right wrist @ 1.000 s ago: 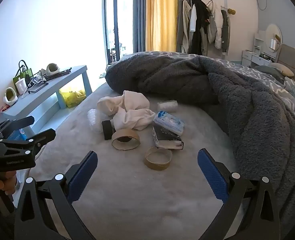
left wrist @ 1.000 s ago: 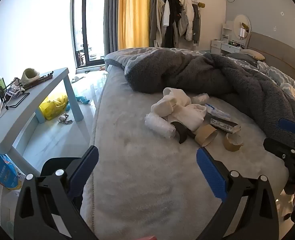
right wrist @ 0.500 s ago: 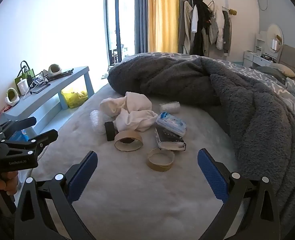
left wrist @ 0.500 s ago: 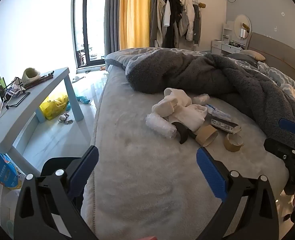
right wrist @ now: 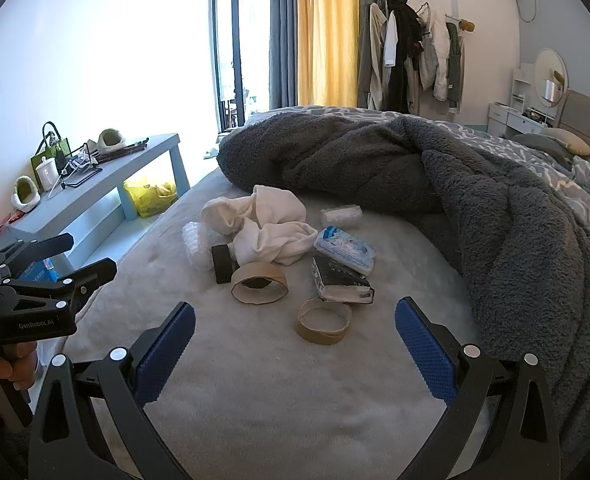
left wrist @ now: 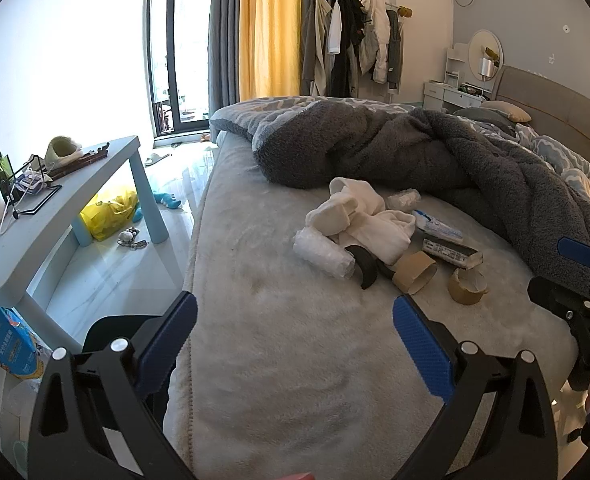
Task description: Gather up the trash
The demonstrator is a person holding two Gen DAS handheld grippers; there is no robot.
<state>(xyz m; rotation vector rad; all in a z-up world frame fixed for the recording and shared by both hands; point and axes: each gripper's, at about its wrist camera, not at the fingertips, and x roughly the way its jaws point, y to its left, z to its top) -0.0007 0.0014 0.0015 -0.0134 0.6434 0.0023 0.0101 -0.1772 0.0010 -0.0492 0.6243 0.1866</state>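
Observation:
A pile of trash lies on the grey bed sheet (right wrist: 255, 380): two cardboard tape rings (right wrist: 324, 321) (right wrist: 259, 283), a black roll (right wrist: 221, 263), a bubble-wrap roll (left wrist: 322, 253), a small dark box (right wrist: 341, 280), a blue-white packet (right wrist: 345, 249), a clear wrapper (right wrist: 342, 215) and white socks (right wrist: 271, 228). My right gripper (right wrist: 295, 348) is open and empty, just short of the nearer ring. My left gripper (left wrist: 294, 340) is open and empty over the bed's left part, well short of the pile (left wrist: 375, 236).
A dark fleece blanket (right wrist: 435, 176) is heaped behind and right of the pile. A light blue side table (left wrist: 51, 216) with clutter stands left of the bed, a yellow bag (left wrist: 109, 211) under it. A black bin (left wrist: 111, 332) sits below the left gripper.
My right gripper has moved a little closer to the pile, which now sits lower in its view. My left gripper has barely moved. Both stay open.

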